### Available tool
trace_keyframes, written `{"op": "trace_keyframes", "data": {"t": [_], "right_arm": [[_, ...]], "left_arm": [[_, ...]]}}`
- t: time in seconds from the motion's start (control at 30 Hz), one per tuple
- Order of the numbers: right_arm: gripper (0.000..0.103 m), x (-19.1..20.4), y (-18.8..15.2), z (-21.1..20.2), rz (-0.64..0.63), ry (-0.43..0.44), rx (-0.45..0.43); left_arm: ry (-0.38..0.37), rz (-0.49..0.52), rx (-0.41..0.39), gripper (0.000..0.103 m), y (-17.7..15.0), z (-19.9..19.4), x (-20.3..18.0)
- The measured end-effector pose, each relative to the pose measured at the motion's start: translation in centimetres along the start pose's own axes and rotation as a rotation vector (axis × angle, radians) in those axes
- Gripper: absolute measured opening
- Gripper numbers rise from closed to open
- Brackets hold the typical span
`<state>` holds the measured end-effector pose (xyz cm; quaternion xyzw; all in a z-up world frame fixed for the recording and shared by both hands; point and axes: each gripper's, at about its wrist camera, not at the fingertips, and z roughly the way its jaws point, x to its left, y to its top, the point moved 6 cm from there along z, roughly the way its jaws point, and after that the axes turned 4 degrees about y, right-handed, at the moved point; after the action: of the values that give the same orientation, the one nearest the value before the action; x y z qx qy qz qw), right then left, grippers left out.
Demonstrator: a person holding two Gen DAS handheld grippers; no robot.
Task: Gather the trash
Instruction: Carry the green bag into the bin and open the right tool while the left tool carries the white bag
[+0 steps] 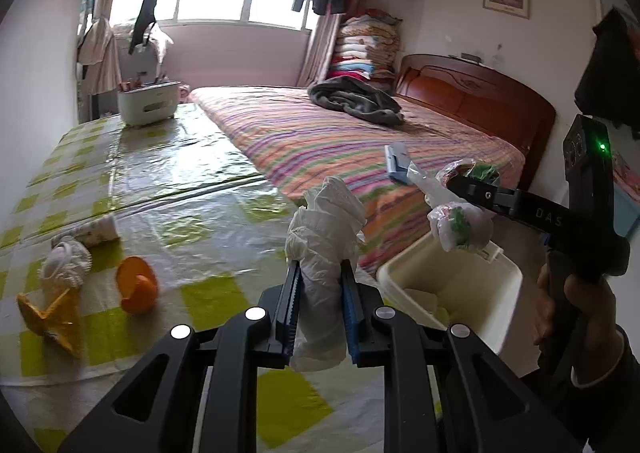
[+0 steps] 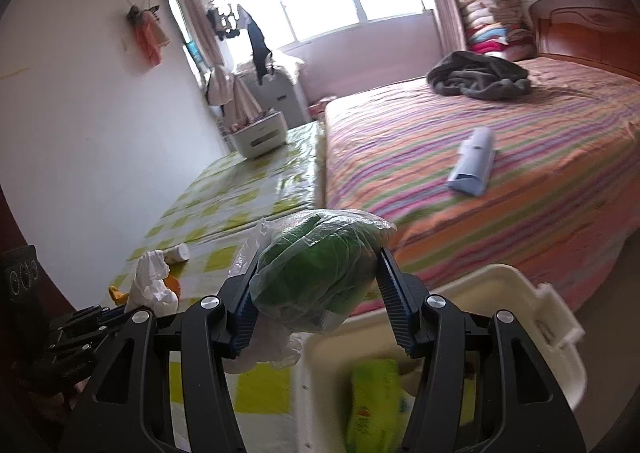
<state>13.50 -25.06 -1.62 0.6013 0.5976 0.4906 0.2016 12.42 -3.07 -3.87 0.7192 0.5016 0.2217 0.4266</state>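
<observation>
My left gripper is shut on a crumpled white plastic bag, held above the checked table cover. My right gripper is shut on a clear bag with green contents, held over the near rim of the white bin. In the left wrist view the right gripper holds that bag just above the white bin. A green-yellow packet lies inside the bin. The left gripper's white bag also shows in the right wrist view.
On the yellow-green checked table cover lie an orange cup, a yellow wrapper, a white wad and a small bottle. A striped bed holds a blue box and grey clothing. A white appliance stands far back.
</observation>
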Motion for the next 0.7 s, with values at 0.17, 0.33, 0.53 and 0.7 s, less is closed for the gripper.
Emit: {"op": "trace_keyframes", "data": {"t": [0.17, 0.33, 0.53, 0.7], "right_arm": [[0.054, -2.0, -0.6, -2.6, 0.012, -0.06, -0.035], [0.054, -3.9, -1.3, -4.5, 0.04, -0.106, -0.063], [0.06, -5.3, -1.9, -5.6, 0.083, -0.125, -0.068], [0.064, -6.4, -2.3, -6.4, 0.122, -0.134, -0.08]], "left_arm": [[-0.031, 0.028, 0.011, 0.019, -0.1, 0.6, -2.4], [-0.06, 0.059, 0.016, 0.019, -0.1, 0.9, -4.8], [-0.095, 0.073, 0.023, 0.019, 0.0, 1.2, -7.4], [-0.115, 0.104, 0.024, 0.019, 0.2, 1.3, -9.6]]}}
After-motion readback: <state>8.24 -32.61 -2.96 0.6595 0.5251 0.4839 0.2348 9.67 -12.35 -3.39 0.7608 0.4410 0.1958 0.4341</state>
